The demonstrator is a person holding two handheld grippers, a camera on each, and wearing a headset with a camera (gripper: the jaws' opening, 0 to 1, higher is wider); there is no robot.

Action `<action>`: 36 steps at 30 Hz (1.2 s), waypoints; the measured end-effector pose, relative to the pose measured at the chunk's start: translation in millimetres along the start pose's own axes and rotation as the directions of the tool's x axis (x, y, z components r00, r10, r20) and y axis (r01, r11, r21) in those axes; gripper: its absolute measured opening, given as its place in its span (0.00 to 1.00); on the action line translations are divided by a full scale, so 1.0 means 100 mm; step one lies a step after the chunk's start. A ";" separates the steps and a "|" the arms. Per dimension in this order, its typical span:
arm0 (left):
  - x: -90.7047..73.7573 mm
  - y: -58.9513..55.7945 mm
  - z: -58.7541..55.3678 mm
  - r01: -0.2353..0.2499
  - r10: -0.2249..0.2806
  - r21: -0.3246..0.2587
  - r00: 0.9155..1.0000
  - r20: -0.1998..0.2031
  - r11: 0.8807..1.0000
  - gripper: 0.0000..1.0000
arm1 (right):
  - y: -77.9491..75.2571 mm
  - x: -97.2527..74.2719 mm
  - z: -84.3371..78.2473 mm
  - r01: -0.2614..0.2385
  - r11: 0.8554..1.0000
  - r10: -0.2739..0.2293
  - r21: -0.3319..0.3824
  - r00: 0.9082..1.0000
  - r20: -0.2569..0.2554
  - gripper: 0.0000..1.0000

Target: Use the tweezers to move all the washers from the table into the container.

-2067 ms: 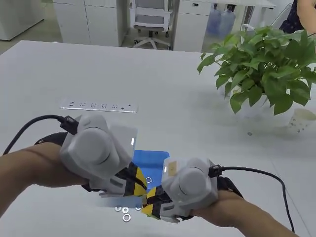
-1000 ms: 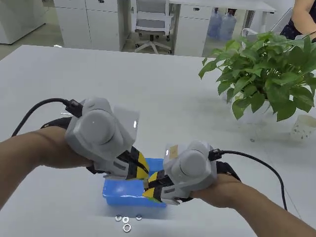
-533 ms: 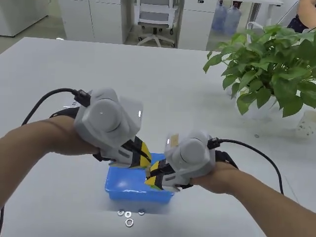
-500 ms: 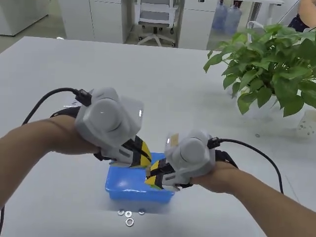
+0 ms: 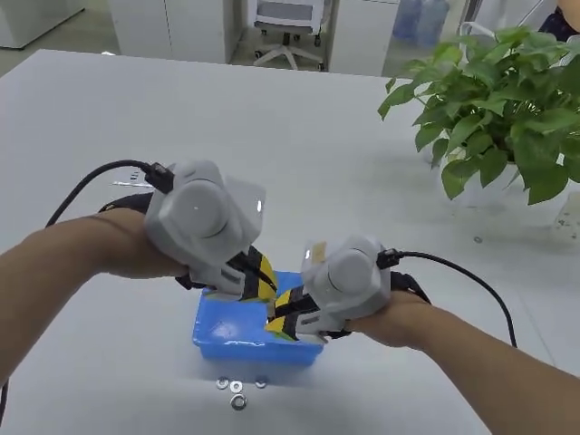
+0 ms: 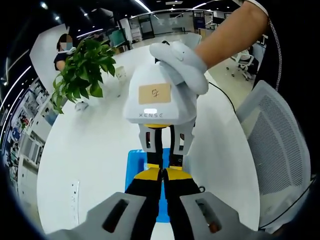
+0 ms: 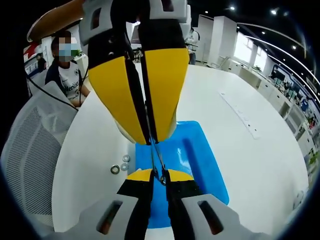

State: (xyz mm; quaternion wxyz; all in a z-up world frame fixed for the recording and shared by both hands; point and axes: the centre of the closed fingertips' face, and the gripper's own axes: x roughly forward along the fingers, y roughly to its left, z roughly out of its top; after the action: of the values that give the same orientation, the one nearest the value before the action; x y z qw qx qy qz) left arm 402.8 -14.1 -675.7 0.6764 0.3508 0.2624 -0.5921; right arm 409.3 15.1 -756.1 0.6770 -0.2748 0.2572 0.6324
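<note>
The blue container [image 5: 237, 337] stands on the white table, and three washers [image 5: 237, 391] lie just in front of it. My left gripper [image 5: 261, 279] and right gripper [image 5: 283, 317] meet tip to tip above the container. In the right gripper view the thin metal tweezers [image 7: 152, 150] run from the left gripper's shut yellow jaws down between my right gripper [image 7: 160, 176], which is closed on their tips. Whether a washer sits at the tips I cannot tell. The washers [image 7: 121, 165] lie left of the container [image 7: 197, 150]. My left gripper [image 6: 163, 173] is shut over the container [image 6: 134, 162].
A potted plant [image 5: 494, 118] stands at the far right of the table, with a small cup [image 5: 569, 216] beside it. A white power strip [image 7: 241, 116] lies beyond the container. A mesh office chair [image 6: 280, 145] stands by the table's near edge. A person sits beyond the plant.
Both grippers have moved together from just above the washers to over the blue container. The head camera has tilted down and shifted; the washers lie where they were.
</note>
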 end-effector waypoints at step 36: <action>0.15 0.09 -0.26 0.029 -0.029 -0.036 1.000 -0.010 0.999 0.05 | -0.09 0.28 -0.12 -0.028 0.999 0.028 0.030 0.999 -0.024 0.11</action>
State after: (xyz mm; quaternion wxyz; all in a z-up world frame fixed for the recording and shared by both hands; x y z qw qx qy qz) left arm 415.7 -2.4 -702.2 0.6725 0.3376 0.2815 -0.5954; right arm 419.9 26.5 -784.0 0.6688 -0.2690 0.2788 0.6346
